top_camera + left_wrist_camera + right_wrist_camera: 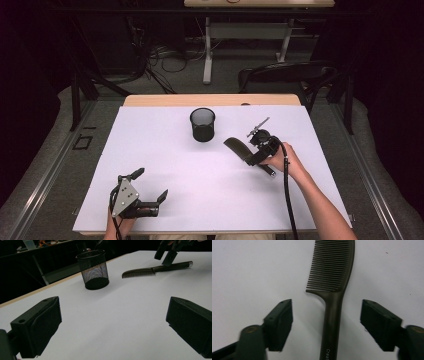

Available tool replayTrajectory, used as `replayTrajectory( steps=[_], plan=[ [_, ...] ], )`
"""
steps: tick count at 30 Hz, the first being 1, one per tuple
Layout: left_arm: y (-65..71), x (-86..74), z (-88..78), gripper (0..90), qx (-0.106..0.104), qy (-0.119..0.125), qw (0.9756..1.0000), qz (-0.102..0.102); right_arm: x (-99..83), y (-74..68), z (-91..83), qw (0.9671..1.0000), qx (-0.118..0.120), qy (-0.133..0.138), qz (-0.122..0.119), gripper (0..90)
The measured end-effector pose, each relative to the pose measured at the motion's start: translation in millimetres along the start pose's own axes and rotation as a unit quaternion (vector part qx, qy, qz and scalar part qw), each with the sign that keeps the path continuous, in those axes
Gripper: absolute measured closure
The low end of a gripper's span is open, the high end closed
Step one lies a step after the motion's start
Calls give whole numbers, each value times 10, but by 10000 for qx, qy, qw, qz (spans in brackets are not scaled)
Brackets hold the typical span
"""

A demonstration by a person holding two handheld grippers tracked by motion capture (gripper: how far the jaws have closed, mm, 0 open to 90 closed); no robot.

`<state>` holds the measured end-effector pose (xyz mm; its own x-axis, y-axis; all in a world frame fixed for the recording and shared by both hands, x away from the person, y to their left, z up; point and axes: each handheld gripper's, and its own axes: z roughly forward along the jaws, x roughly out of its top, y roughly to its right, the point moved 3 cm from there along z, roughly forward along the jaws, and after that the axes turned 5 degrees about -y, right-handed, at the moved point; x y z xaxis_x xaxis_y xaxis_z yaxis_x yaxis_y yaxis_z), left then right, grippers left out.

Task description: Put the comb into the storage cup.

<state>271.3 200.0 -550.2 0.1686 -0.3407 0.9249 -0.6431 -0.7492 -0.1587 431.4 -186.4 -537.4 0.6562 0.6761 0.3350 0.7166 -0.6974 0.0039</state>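
A dark comb lies flat on the white tabletop, to the right of the middle. Its teeth end points toward a black mesh pen cup, and its handle points toward the person's right hand. The cup stands upright near the far middle of the tabletop, close to the comb but not touching it.

The right claw is lowered over the comb's handle. In the right gripper view the handle runs between the two black jaws, with a clear gap of white surface on each side, so the pads do not press on it. This claw is released; nothing is grasped. Some pale letters are printed low on the handle, but they are cut off and I cannot read the word.

The left claw is at the near left corner of the tabletop, well apart from the comb and the cup. In the left gripper view its jaws stand wide with only bare white surface between them, so it is also released. From that view the cup is ahead on the left and the comb lies farther to the right, with the right claw above its handle.
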Motion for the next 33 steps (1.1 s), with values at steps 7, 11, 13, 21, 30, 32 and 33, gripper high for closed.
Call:
replayTrajectory(
  steps=[7, 11, 13, 21, 30, 32, 33],
  plan=[
    [4, 1, 5, 0, -1, -14, 10000, 13, 14, 27, 44, 9997, 13, -245, 11, 463],
    [4, 1, 5, 0, -1, -9, 10000, 12, 17, 34, 70, 9990, -60, -427, 77, 535],
    [5, 2, 4, 0, -3, -10, 10000, 16, 22, 41, 84, 9987, -73, -490, 96, 565],
    [1, 3, -1, 0, 6, -1, 10000, 21, 43, 48, 159, 9973, -263, -678, 114, 628],
    [-4, 2, -6, 0, 24, -13, 10000, 28, 52, 0, 216, 9955, -497, -802, 112, 663],
    [-4, 3, -7, 0, 29, -9, 10000, 27, 52, -6, 215, 9953, -513, -817, 113, 682],
    [-4, 4, -8, 0, 29, -9, 10000, 28, 53, -14, 191, 9935, -539, -990, 129, 693]
  ],
)
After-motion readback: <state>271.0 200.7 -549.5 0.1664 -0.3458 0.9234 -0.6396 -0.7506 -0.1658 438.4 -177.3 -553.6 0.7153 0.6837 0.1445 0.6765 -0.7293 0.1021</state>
